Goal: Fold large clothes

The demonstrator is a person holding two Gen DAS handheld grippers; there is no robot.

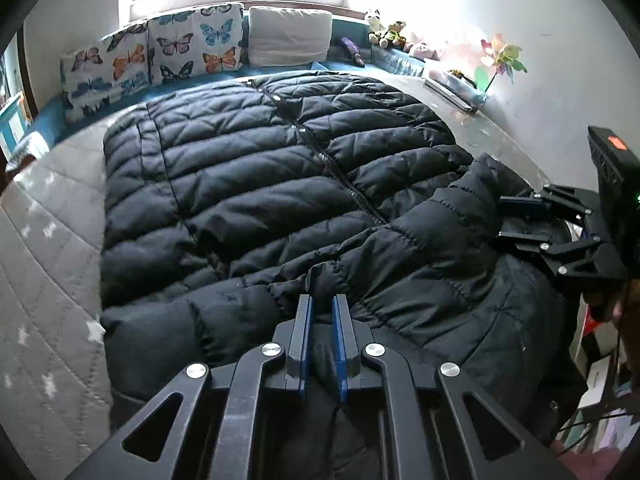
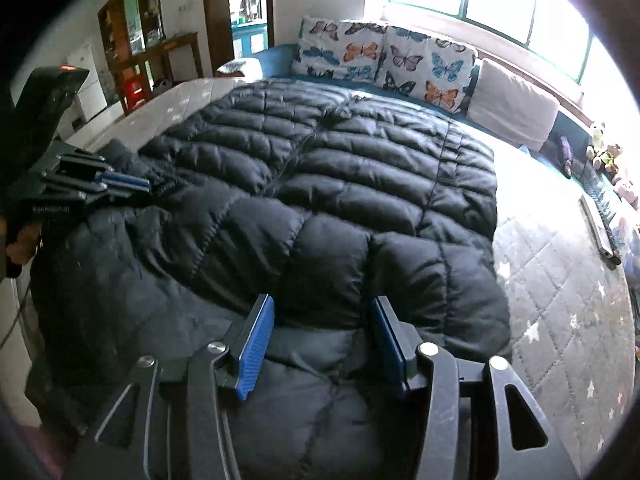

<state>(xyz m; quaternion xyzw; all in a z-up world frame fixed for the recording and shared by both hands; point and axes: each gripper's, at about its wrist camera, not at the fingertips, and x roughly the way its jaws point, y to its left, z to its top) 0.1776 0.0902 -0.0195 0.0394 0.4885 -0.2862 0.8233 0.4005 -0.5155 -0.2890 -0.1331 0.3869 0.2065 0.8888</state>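
A large black quilted down jacket (image 1: 260,184) (image 2: 340,184) lies spread on the bed, its zip running up the middle. My left gripper (image 1: 322,300) is shut on a pinched ridge of the jacket's near edge. In the right wrist view it (image 2: 148,184) shows at the left with its blue pads together on fabric. My right gripper (image 2: 322,304) holds its jaws half apart with a thick padded fold filling the gap between the blue pads. It (image 1: 500,218) clamps the jacket's bunched right side in the left wrist view.
A grey quilted mattress (image 1: 48,280) (image 2: 560,280) lies under the jacket. Butterfly cushions (image 1: 192,44), a beige pillow (image 1: 290,36), plush toys (image 1: 386,32) and a pinwheel (image 1: 500,60) line the far side. A wooden shelf (image 2: 136,36) and red stool (image 2: 134,90) stand past the bed.
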